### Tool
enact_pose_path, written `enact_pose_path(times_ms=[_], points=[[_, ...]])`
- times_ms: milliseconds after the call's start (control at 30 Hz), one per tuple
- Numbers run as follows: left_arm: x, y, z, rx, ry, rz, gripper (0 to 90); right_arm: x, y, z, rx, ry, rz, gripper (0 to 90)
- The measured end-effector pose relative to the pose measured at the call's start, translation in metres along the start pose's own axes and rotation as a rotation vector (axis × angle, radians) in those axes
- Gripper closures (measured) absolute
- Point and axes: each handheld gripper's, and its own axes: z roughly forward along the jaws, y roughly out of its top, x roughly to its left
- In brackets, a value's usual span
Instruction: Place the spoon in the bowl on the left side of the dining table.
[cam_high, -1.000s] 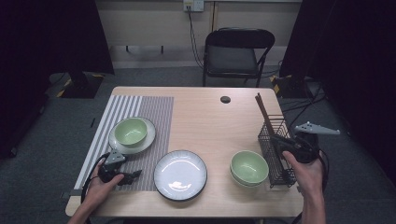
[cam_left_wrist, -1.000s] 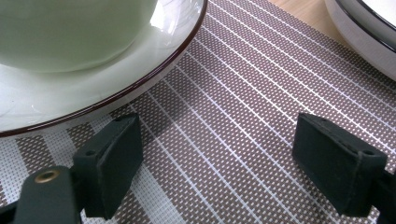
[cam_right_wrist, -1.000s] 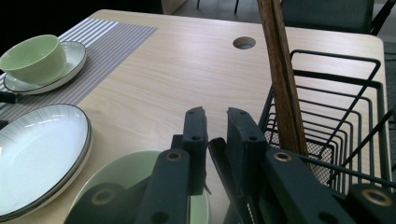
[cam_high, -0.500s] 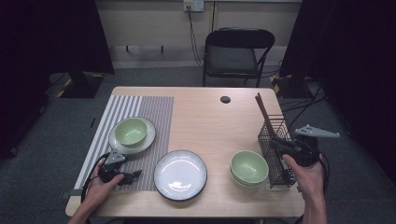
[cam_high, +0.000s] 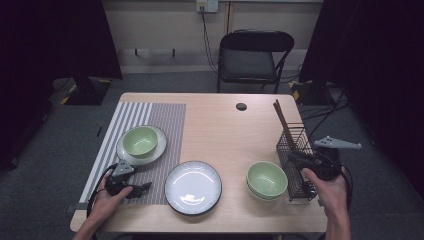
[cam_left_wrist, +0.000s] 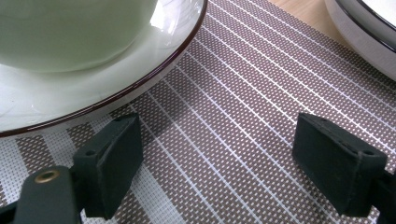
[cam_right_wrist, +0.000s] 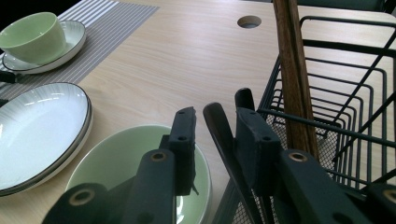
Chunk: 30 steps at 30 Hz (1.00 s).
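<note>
My right gripper (cam_high: 301, 161) (cam_right_wrist: 217, 122) hangs at the left rim of a black wire basket (cam_high: 296, 145) (cam_right_wrist: 345, 46). Its jaws have just been opening. A dark utensil handle (cam_right_wrist: 220, 133) stands between them, leaning at the right-hand jaw with a gap to the other. A second dark handle (cam_right_wrist: 244, 99) sticks up just behind. Brown chopsticks (cam_high: 281, 121) (cam_right_wrist: 292, 70) stand in the basket. My left gripper (cam_high: 142, 189) (cam_left_wrist: 215, 140) rests open on the striped placemat (cam_high: 160, 120) (cam_left_wrist: 224, 93), with nothing between its jaws, just in front of a plate (cam_left_wrist: 93, 93) carrying a green bowl (cam_high: 140, 140) (cam_left_wrist: 70, 32).
A white dark-rimmed plate (cam_high: 193, 187) (cam_right_wrist: 37, 126) lies at the table's front middle. Stacked green bowls (cam_high: 266, 179) (cam_right_wrist: 121, 158) sit right beside the basket. A cable hole (cam_high: 241, 106) is near the back edge, and a black chair (cam_high: 252, 55) stands behind the table.
</note>
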Motion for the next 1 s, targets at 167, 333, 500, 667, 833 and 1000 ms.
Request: enact_pose_path(times_ms=[167, 333, 500, 667, 833, 1000], points=[[0.0, 0.0, 0.0, 0.0, 0.0, 0.0, 15.6, -0.0009, -0.0014, 0.0053, 0.03, 0.0, -0.001, 66.9], [0.0, 0.0, 0.0001, -0.001, 0.0, 0.0, 15.6, -0.0006, -0.0016, 0.0046, 0.025, -0.011, -0.008, 74.3], [0.0, 0.0, 0.0001, -0.001, 0.0, 0.0, 15.6, 0.0001, -0.0009, 0.0058, 0.02, -0.021, -0.009, 76.7], [0.0, 0.0, 0.0, -0.001, 0.0, 0.0, 15.6, -0.0003, -0.0001, 0.0043, 0.004, -0.016, -0.016, 77.9], [0.0, 0.0, 0.0, 0.0, 0.0, 0.0, 15.6, 0.0007, -0.0002, 0.0022, -0.017, -0.019, -0.027, 82.7], [0.0, 0.0, 0.0, 0.0, 0.0, -0.001, 15.6, 0.0, 0.0002, 0.0011, -0.027, -0.029, -0.029, 85.8]])
